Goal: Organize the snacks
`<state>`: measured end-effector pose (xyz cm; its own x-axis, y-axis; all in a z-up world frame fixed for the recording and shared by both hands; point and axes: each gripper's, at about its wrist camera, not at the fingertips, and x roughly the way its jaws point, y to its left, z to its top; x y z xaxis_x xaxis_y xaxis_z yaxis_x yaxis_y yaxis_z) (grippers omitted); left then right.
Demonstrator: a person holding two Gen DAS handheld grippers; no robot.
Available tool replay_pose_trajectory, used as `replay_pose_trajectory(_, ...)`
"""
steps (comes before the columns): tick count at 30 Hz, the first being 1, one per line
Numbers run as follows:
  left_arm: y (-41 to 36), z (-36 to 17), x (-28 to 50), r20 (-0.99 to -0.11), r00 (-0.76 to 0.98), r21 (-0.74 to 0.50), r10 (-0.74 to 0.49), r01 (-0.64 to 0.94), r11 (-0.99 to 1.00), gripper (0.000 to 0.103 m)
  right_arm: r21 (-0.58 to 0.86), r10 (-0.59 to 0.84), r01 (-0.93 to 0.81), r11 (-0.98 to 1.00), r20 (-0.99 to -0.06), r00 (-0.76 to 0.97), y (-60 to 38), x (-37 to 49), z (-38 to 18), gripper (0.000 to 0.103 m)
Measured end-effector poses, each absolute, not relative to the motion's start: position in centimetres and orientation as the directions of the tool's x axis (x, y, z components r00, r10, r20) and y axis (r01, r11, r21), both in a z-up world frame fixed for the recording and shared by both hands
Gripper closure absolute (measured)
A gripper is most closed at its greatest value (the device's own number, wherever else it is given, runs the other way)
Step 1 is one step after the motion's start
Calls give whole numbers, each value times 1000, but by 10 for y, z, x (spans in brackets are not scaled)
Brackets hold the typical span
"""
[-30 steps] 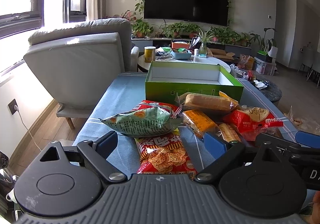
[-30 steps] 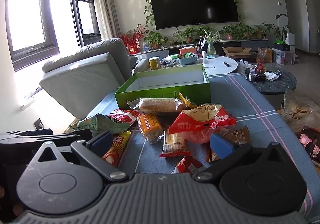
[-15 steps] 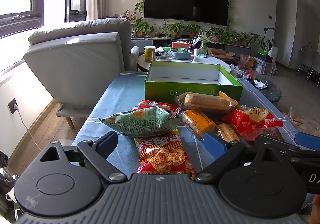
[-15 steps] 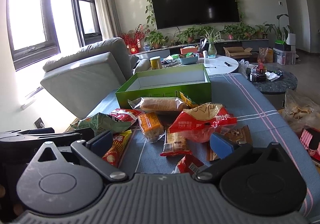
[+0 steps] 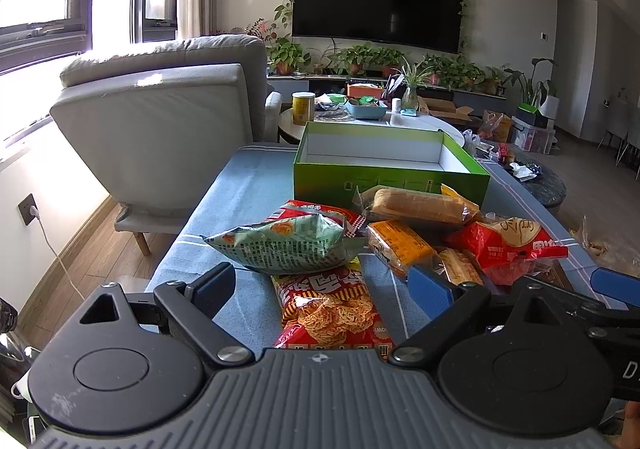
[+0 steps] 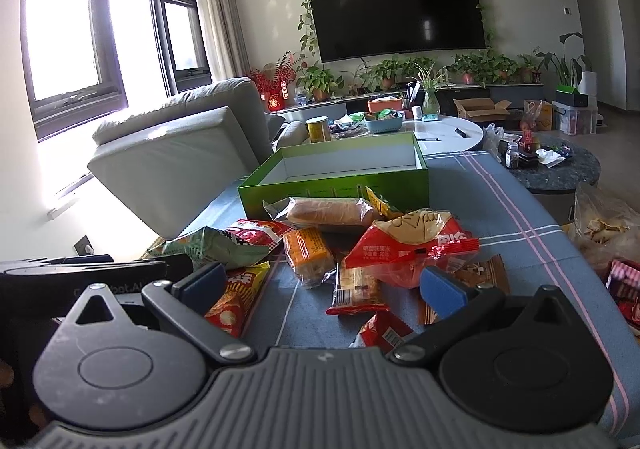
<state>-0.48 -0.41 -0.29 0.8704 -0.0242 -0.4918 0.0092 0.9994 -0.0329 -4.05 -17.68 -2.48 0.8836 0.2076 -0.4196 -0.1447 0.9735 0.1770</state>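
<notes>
I see the blue-clothed table (image 5: 248, 185) and, at its twelve o'clock end, the empty green box (image 5: 388, 177). The snack pile lies near me: bread pack (image 5: 420, 203) at one o'clock, green bag (image 5: 284, 245) at eleven. My left gripper (image 5: 320, 291) and right gripper (image 6: 320, 287) gape wide, holding nothing.

Glossy plastic snack bags (image 5: 288, 245) on woven tablecloth (image 5: 240, 193).
</notes>
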Motion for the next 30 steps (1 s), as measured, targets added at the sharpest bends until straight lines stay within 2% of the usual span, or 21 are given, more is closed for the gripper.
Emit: replay_pose_trajectory(30, 2, -1, -6, -483, 875, -50, -18, -7, 999, 10, 201, 216, -140, 970, -433, 875, -178, -40, -27, 18)
